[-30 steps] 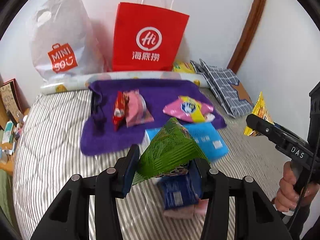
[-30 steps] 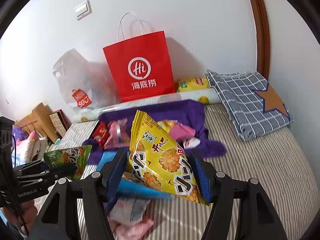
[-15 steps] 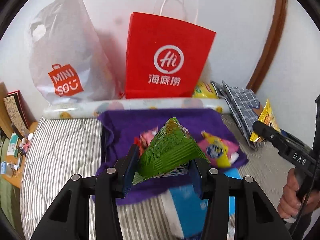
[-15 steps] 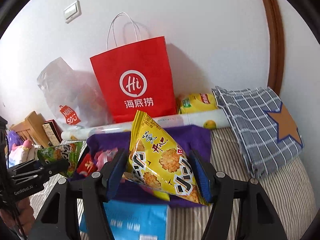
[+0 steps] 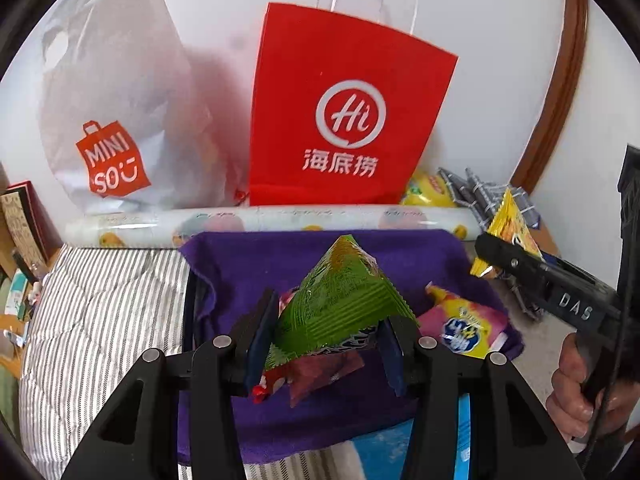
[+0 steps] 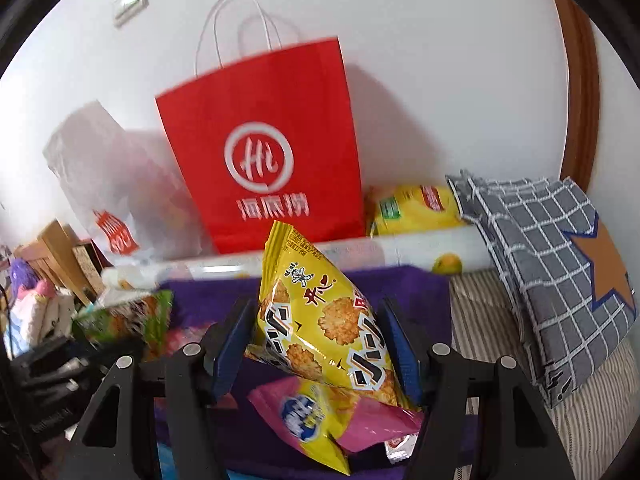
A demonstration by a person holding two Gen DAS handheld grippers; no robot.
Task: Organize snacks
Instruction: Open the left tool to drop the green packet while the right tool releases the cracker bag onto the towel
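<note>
My left gripper (image 5: 328,336) is shut on a green triangular snack pack (image 5: 340,300), held above the purple towel (image 5: 248,264). A yellow rice-cracker snack pack (image 6: 320,316) sits clamped in my right gripper (image 6: 316,344), also over the purple towel (image 6: 416,292). The right gripper (image 5: 516,260) with its yellow pack (image 5: 508,224) shows at the right of the left wrist view, a hand (image 5: 576,396) on its handle. Left of the right wrist view, the green pack (image 6: 128,320) appears blurred. A red paper bag (image 5: 344,112) and a white plastic bag (image 5: 116,100) stand against the wall behind.
A pink-and-yellow snack pack (image 5: 464,332) and small red packets (image 5: 320,376) lie on the towel. A blue pack (image 5: 400,448) lies nearer. A printed roll (image 5: 256,220) edges the striped bed (image 5: 92,320). A yellow chips bag (image 6: 416,208) and checked pillow (image 6: 552,256) sit right.
Both grippers have carried their packs forward over the bed toward the bags at the wall, which now look larger. The blue pack has slid to the bottom of the views.
</note>
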